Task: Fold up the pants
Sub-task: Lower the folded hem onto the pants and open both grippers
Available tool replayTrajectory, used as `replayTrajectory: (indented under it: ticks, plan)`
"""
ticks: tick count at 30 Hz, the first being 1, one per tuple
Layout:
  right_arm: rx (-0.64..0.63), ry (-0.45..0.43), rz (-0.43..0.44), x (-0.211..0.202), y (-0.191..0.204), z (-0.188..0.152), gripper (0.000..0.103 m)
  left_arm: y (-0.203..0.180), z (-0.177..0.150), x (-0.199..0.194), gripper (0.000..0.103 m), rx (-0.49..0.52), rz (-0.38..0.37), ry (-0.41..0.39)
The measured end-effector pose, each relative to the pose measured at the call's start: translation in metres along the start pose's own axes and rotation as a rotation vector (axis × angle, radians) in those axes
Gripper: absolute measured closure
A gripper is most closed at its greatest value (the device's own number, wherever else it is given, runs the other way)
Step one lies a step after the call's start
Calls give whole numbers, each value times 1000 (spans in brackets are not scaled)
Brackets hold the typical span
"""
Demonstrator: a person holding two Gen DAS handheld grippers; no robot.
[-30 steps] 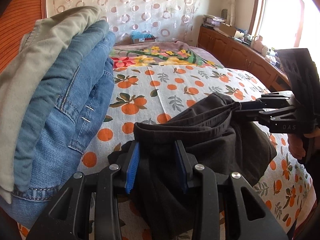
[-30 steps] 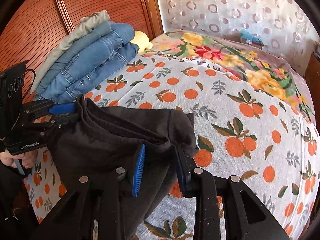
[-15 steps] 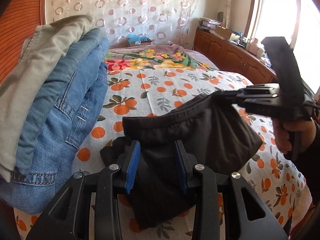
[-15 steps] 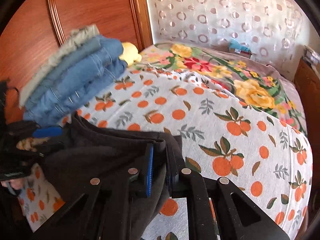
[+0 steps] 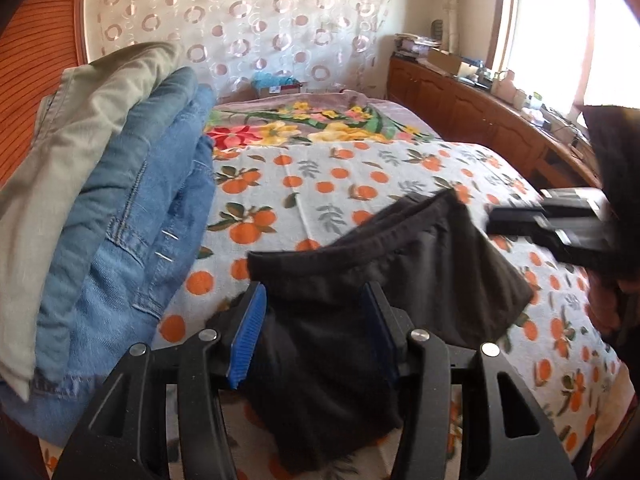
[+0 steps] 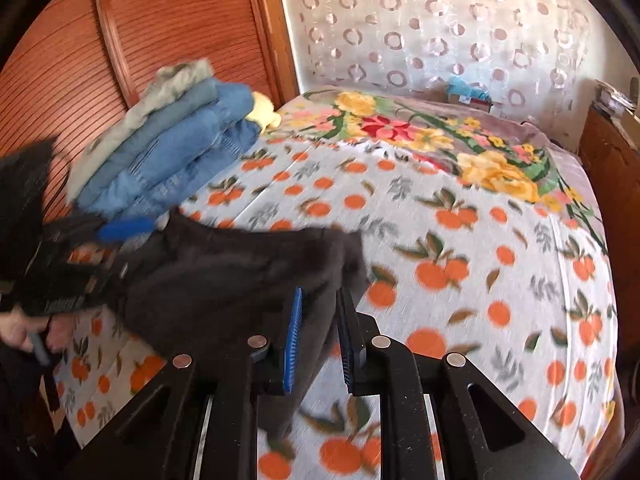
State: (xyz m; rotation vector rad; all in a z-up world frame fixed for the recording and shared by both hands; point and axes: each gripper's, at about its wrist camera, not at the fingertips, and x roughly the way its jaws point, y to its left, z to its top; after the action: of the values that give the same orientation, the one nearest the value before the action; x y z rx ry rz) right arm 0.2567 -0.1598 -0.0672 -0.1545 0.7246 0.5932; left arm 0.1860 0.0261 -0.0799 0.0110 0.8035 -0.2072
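Note:
Black pants [image 5: 400, 264] lie bunched on the orange-print bed sheet [image 5: 320, 168], stretched between the two grippers. My left gripper [image 5: 316, 320] has its jaws opening. The thick near end of the pants sits between the blue pads, which stand wide and do not squeeze it. In the right wrist view the pants [image 6: 240, 280] run from the left gripper [image 6: 132, 240] to my right gripper [image 6: 320, 320]. There the narrow jaws pinch a fold of the cloth while starting to open. In the left wrist view the right gripper [image 5: 496, 222] is at the pants' far right corner.
A pile of folded jeans topped by a grey-green garment [image 5: 120, 220] [image 6: 180, 152] stands at the left by the wooden headboard [image 6: 160, 20]. A floral blanket [image 5: 300, 120] covers the far end of the bed. Wooden cabinets [image 5: 460, 96] run along the right. A hand [image 6: 24, 328] grips the left handle.
The right gripper's jaws closed from wide onto the pants' edge and pulled it sideways, stretching the cloth. The left gripper's pads spread wider around the bundle.

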Motion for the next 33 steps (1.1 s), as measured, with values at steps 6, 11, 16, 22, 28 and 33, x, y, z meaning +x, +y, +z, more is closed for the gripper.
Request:
replayTrajectory:
  ticks: [6,11,16,22,28,33]
  plan:
    - [0,12,41,-11,9,-16,85,13,6,14,52,-15,38,14]
    - [-16,24,56,-9,11,-19,85,14,5,22,53,5,28,11]
    - [-23,38,42,-1,8,-20,85,13,7,19,87,18,-26,-1]
    - [-25,32,33,3,9,-22,84,24,14,-1,93,-18,66,-86]
    - [-15,31,31,2,10,-22,84,14,11,2,83,14,68,-31]
    - [-7,9,21,-7,12,-22,84,11,-1,-19,61,-13,25,-39]
